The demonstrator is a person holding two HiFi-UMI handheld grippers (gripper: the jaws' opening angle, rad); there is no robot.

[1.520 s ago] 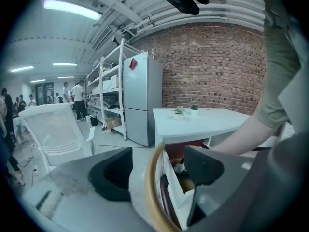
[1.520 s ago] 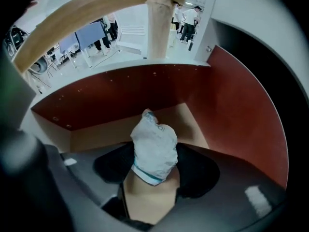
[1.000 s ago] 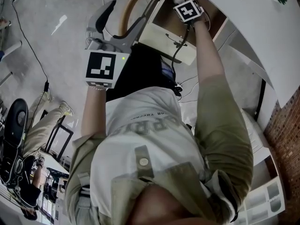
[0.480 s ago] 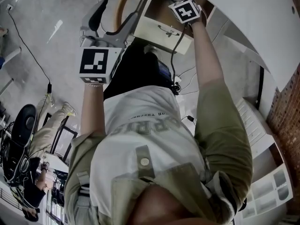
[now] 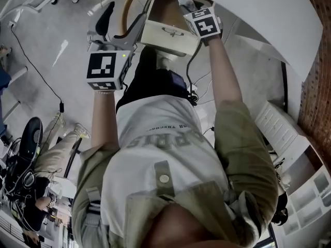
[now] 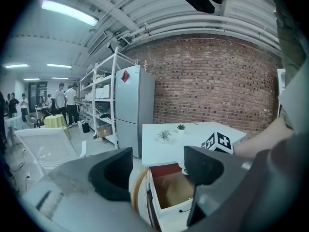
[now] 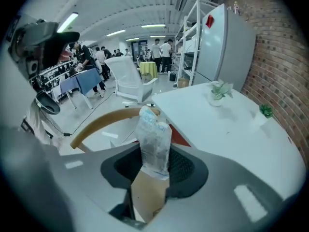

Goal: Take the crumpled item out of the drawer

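Head view, biggest stuff first: the white table [image 5: 258,14] is spread across the 1 o'clock corner, and the drawer [image 5: 168,35] is seen hanging open under its edge at 12 o'clock. The left gripper [image 6: 157,170] is held out at roughly 10 o'clock, well apart from the drawer, jaws spread wide with nothing between them, so no help is being given from that side. The right gripper [image 7: 154,166] is parked right over the open drawer, and its jaws are clamped partway shut on the crumpled item [image 7: 154,137], which looks like a clear plastic wrapper.

The bit that matters: in the right gripper view the wrapper is pinched near its lower end and its long axis is stood up toward 12 o'clock, straight out past the fingertips, with the drawer's brown inside seen at 6 o'clock just below. So it's probably lifted but not yet carried clear of the drawer, and a pull up and away seems all that's needed.
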